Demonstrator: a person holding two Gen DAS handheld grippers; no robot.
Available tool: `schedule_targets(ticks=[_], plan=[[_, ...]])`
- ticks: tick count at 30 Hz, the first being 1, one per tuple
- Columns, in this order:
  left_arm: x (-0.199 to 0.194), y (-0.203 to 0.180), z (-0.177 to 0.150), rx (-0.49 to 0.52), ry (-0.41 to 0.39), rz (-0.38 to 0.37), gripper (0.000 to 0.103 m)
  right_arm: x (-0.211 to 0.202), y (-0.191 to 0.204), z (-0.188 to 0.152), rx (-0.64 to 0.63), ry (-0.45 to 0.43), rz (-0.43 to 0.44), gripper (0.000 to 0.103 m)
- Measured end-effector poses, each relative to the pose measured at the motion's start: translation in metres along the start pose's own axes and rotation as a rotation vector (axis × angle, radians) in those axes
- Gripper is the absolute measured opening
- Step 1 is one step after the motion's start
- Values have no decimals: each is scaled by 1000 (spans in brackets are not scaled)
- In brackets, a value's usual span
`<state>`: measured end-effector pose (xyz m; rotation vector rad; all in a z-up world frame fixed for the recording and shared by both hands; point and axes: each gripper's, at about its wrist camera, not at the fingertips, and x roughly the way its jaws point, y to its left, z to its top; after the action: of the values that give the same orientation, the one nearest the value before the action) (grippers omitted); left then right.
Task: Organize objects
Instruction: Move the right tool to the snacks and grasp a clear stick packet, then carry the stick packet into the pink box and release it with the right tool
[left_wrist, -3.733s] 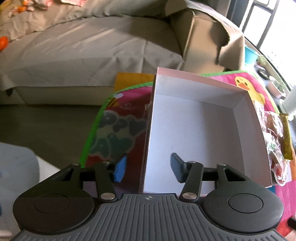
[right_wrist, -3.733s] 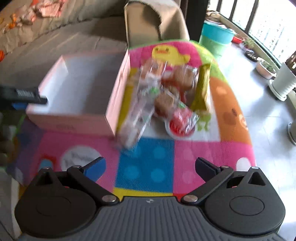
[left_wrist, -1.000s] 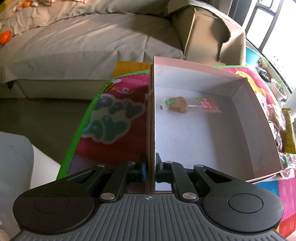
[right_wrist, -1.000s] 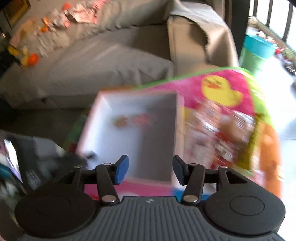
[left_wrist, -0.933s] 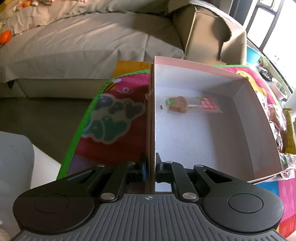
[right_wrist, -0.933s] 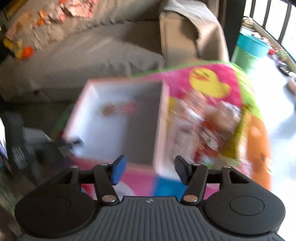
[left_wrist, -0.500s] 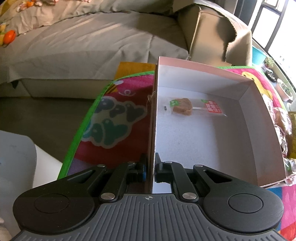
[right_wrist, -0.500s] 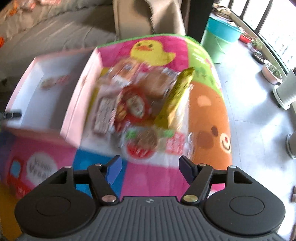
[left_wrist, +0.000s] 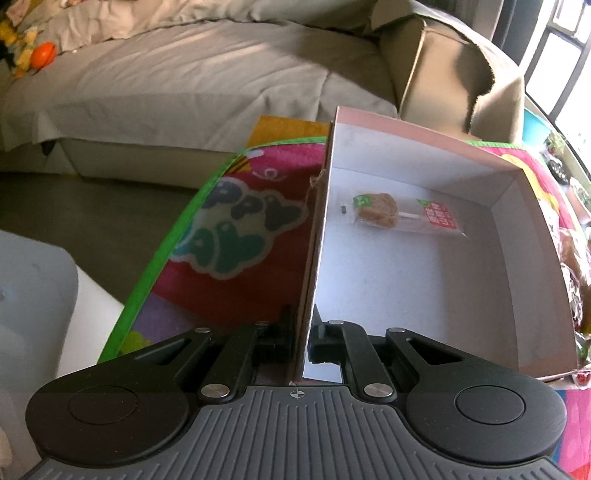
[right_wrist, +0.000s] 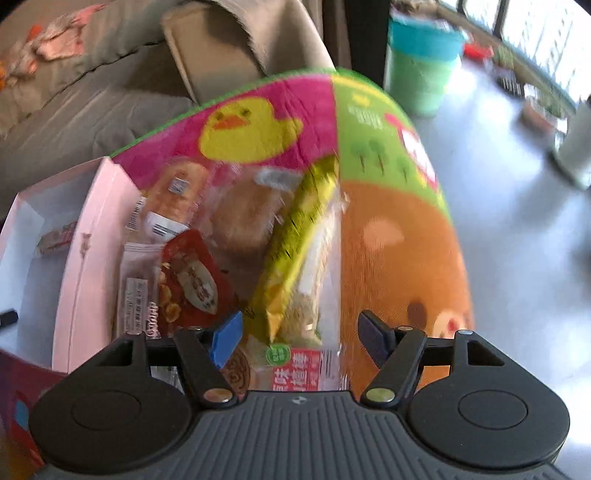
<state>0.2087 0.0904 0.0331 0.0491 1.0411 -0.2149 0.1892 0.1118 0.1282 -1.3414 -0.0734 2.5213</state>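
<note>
One snack packet (left_wrist: 402, 218) in box (left_wrist: 532, 280); left gripper (left_wrist: 303, 332) clamps box wall.

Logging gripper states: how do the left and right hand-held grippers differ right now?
The left hand-held gripper is shut on the pink box's side wall; the right hand-held gripper is open and holds nothing. The left is at the box; the right hangs over the snack packets. Both are black.

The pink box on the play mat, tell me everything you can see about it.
The pink box is an open, lidless cardboard carton, pale pink outside and white inside. It sits upright on the colourful play mat. One clear-wrapped snack lies near its far wall. The left gripper is shut on its side wall; the snack pile lies against the opposite wall.
</note>
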Motion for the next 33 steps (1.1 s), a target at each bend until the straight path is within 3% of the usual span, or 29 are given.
schedule_targets(ticks=[4,11,14,15,20,24,27,31,33], plan=[[-5,0,0,12,-9,2,9,1,-5,-20,128,74,113,69],[-6,0,4,29,-16,-15,9,-22,48,-83,13,264,270,69],[-8,0,4,39,-24,-23,9,-39,76,-93,-175,176,207,69],[-9,0,3,42,-24,-25,9,-42,94,-92,-322,85,121,69],[-10,2,1,55,-11,-38,9,-25,118,-83,-486,8,43,69],[-10,5,1,57,-11,-59,9,-10,123,-76,-375,84,55,73],[-10,5,0,65,-15,-64,9,-19,126,-80,-251,167,204,72],[-9,7,0,65,-10,-77,10,-26,142,-86,-308,67,106,72],[-9,7,1,75,-6,-80,10,-17,144,-83,-292,73,64,72]])
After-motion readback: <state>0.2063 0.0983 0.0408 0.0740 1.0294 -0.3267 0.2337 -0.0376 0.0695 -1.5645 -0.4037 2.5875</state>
